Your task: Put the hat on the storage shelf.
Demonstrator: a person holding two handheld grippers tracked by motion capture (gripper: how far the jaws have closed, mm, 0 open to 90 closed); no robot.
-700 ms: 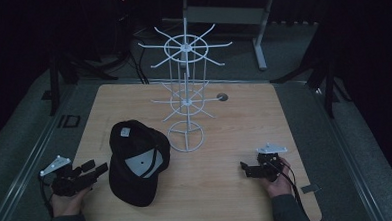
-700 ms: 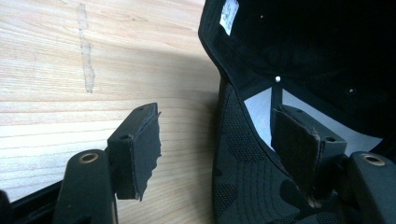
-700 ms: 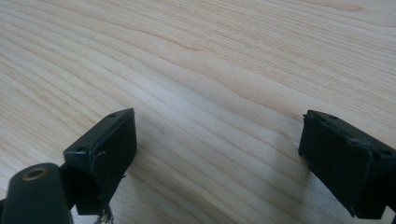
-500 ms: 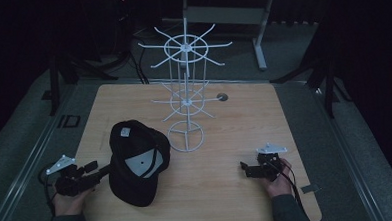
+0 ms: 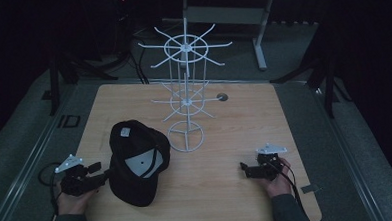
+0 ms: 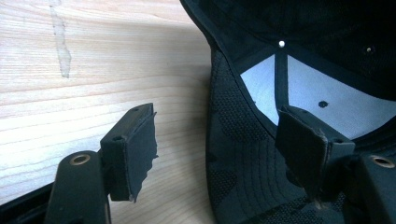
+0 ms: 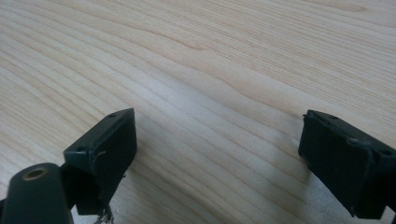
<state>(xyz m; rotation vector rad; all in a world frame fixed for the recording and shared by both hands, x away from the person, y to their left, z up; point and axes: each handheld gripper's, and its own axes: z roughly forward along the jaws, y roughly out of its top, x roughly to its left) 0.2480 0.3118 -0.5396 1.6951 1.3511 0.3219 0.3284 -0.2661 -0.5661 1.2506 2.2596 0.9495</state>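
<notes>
1. Cap (image 5: 136, 163) — black, lying upside down on the worktop (image 5: 225, 139), near the wire rack (image 5: 184, 96).
2. Soft crown, stiffer brim; likely light, and it would crumple if pinched mid-fabric.
3. Left tool (image 5: 101, 177) — jaws apart, straddling the cap's edge; grip there, at the stitched rim.
4. Right tool (image 5: 244, 169) gapes over bare wood.

The table (image 5: 133, 100) carries the rack (image 5: 184, 103) just past centre, toward twelve o'clock. From the rack's base, the cap (image 5: 136, 163) lies at eight o'clock, close beside it, lying upside down. At nine o'clock of the cap, right against its edge, sits the left gripper (image 5: 103, 177), jaws spread with the cap's rim (image 6: 233, 154) between them. Over at four o'clock of the rack, well apart from it, the right gripper (image 5: 244, 169) rests near the table's front right corner.
</notes>
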